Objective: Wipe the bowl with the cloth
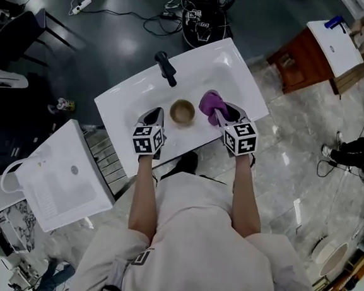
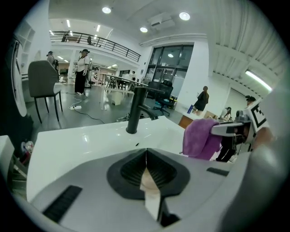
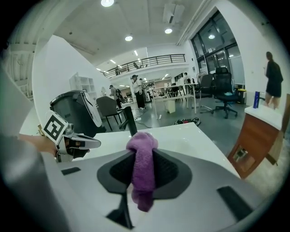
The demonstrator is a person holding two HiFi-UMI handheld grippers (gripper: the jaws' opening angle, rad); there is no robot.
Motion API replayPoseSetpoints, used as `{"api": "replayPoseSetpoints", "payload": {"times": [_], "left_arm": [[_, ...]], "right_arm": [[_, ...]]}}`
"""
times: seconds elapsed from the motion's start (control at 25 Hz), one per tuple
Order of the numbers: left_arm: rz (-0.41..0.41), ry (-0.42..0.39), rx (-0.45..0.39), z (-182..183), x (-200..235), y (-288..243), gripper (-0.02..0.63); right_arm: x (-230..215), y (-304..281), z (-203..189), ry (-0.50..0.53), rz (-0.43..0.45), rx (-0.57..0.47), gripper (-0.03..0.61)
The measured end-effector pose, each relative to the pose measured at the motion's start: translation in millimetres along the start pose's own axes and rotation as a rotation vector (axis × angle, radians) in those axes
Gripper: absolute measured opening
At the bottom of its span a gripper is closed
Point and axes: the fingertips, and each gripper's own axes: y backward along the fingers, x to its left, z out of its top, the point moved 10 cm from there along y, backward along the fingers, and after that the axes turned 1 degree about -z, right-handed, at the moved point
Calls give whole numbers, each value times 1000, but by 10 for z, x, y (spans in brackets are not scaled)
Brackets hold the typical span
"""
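A small brown wooden bowl point(image 1: 182, 112) sits on the white sink top point(image 1: 125, 102), between my two grippers. My left gripper point(image 1: 161, 115) is at the bowl's left edge; in the left gripper view its jaws point(image 2: 146, 159) are closed with a tan sliver of the bowl point(image 2: 147, 180) pinched between them. A purple cloth point(image 1: 210, 102) hangs bunched from my right gripper point(image 1: 216, 113), just right of the bowl and apart from it. In the right gripper view the cloth point(image 3: 142, 163) fills the gap between the shut jaws point(image 3: 142, 156).
A black faucet point(image 1: 165, 68) stands at the back of the sink top, beyond the bowl. A wooden cabinet point(image 1: 303, 60) is to the right, and a white basin unit point(image 1: 65, 176) to the left on the floor. Cables and gear point(image 1: 203, 13) lie behind.
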Motion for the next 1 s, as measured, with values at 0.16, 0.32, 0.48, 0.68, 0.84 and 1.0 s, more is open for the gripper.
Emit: {"api": "replayPoseSetpoints", "payload": {"times": [0.16,0.32,0.48,0.68,0.84,1.0], "left_arm": [[-41,7,68,-85,95,-143,8],[-34,0,155,-146,244,-312,8],[-59,18,212,-265,276,-469,9],[-130,126,257,-464,303,-584,25],[-175,224,277,-580,313,-664,80],[-210,307,319,-703,288,-813,111]], "right_arm": [[-49,-231,95,24,35,38,86],[-24,-399,201,45,32,31,86],[20,-495,163,74,44,62,87],[57,-607,70,114,87,117,87],[5,-625,69,140,76,133,87],[-103,-617,57,105,41,131,87]]}}
